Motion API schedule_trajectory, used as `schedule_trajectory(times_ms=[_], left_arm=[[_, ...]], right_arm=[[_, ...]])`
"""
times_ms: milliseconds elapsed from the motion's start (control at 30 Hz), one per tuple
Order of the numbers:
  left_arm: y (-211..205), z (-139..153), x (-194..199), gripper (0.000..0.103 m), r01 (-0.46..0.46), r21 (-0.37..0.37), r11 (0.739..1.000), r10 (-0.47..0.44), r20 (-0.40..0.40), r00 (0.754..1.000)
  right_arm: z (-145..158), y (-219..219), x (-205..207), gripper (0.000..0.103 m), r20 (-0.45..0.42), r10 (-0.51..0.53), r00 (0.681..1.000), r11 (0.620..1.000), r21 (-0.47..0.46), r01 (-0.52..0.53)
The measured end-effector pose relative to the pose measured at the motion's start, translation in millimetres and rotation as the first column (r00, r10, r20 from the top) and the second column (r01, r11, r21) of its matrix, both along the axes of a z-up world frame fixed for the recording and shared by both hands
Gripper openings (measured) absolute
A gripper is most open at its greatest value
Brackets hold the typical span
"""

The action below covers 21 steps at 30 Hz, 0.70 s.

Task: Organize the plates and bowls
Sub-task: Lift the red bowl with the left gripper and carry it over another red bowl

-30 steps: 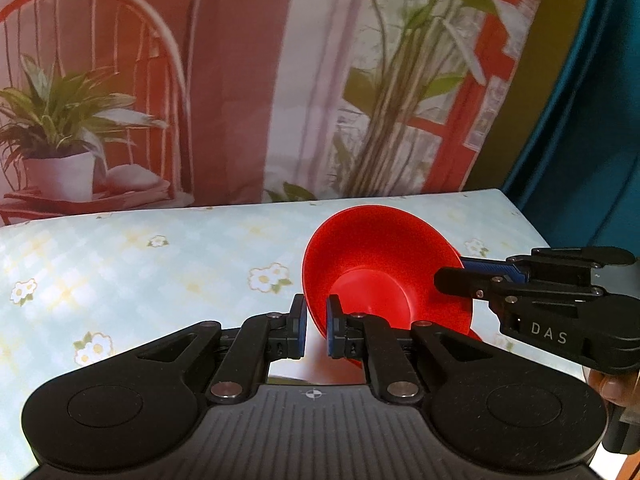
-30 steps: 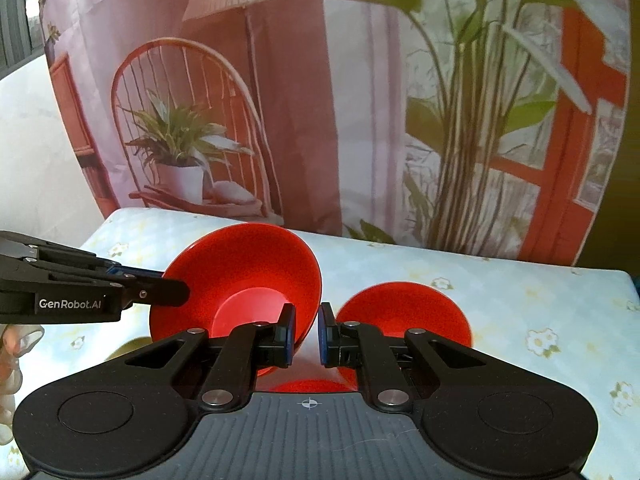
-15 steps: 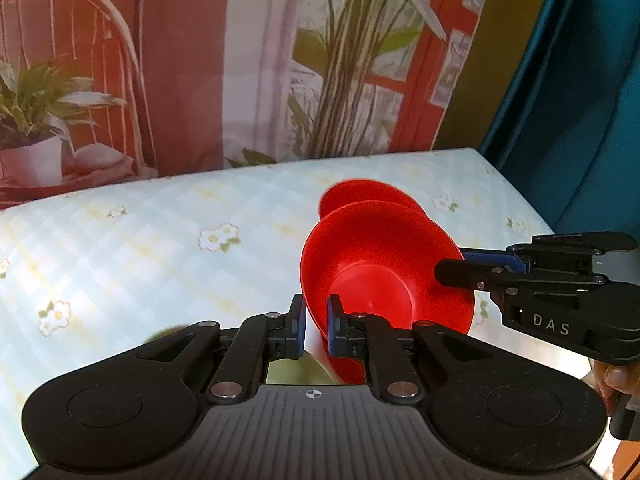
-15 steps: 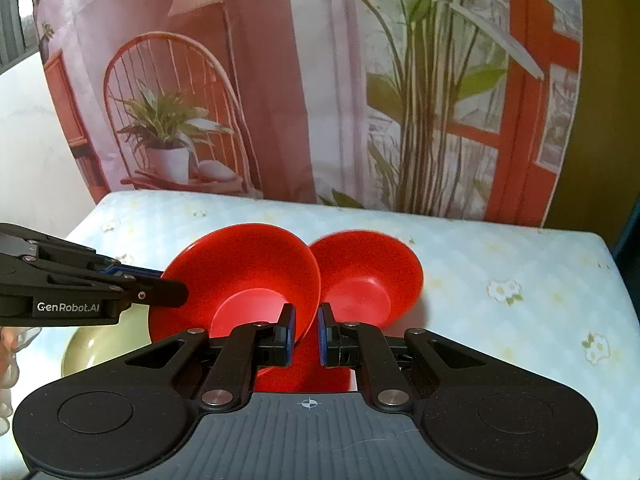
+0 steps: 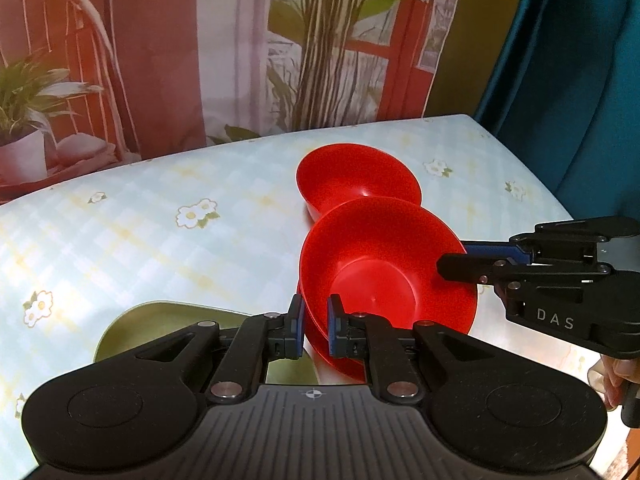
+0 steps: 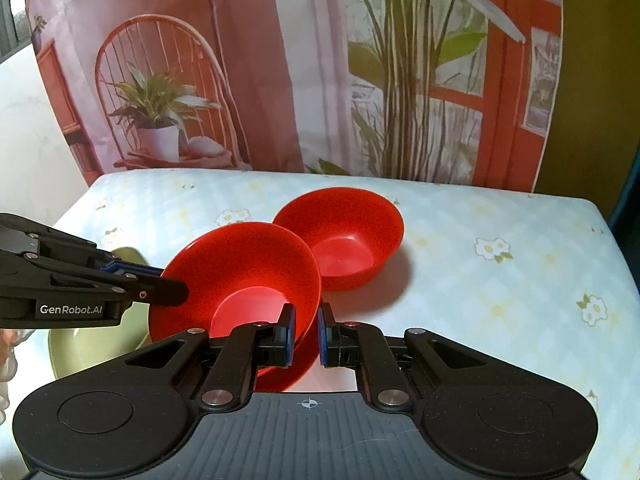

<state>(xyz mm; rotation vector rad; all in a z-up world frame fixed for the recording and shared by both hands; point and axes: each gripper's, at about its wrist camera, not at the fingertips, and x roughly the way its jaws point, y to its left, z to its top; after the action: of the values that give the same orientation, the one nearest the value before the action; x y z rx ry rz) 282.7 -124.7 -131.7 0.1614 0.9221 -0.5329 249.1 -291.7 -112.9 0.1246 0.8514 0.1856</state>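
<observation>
A red bowl (image 5: pixel 380 280) (image 6: pixel 248 272) hangs tilted just above the table, gripped by its rim from two sides. My left gripper (image 5: pixel 315 322) (image 6: pixel 176 286) is shut on its left rim. My right gripper (image 6: pixel 305 328) (image 5: pixel 452 264) is shut on the opposite rim. A second red rim shows just beneath the held bowl; I cannot tell what it belongs to. Another red bowl (image 5: pixel 360 176) (image 6: pixel 344 232) stands upright on the table right behind the held one, their rims overlapping in both views. A green plate (image 5: pixel 160 328) (image 6: pixel 92 340) lies to the left, partly hidden by the grippers.
The table (image 5: pixel 160 220) (image 6: pixel 500 280) wears a pale checked cloth with flowers. A printed backdrop (image 6: pixel 320 80) of a chair and plants stands along its far edge. A teal curtain (image 5: pixel 560 80) hangs past the right edge. A person's fingers (image 5: pixel 620 372) hold the right gripper.
Both grippers have carried the held bowl forward and down toward the other red bowl, which now sits much closer. The green plate has come into view at the left.
</observation>
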Motion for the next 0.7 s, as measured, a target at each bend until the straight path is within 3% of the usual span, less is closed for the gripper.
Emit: schedule_trajectory(times_ms=[700], left_arm=[[-4.9, -5.7, 2.7, 0.014, 0.034, 0.047, 0.998, -0.034, -0.002, 0.999]], right_arm=[[-7.9, -0.3, 1.3, 0.011, -0.029, 0.006, 1.000, 1.000, -0.024, -0.006]])
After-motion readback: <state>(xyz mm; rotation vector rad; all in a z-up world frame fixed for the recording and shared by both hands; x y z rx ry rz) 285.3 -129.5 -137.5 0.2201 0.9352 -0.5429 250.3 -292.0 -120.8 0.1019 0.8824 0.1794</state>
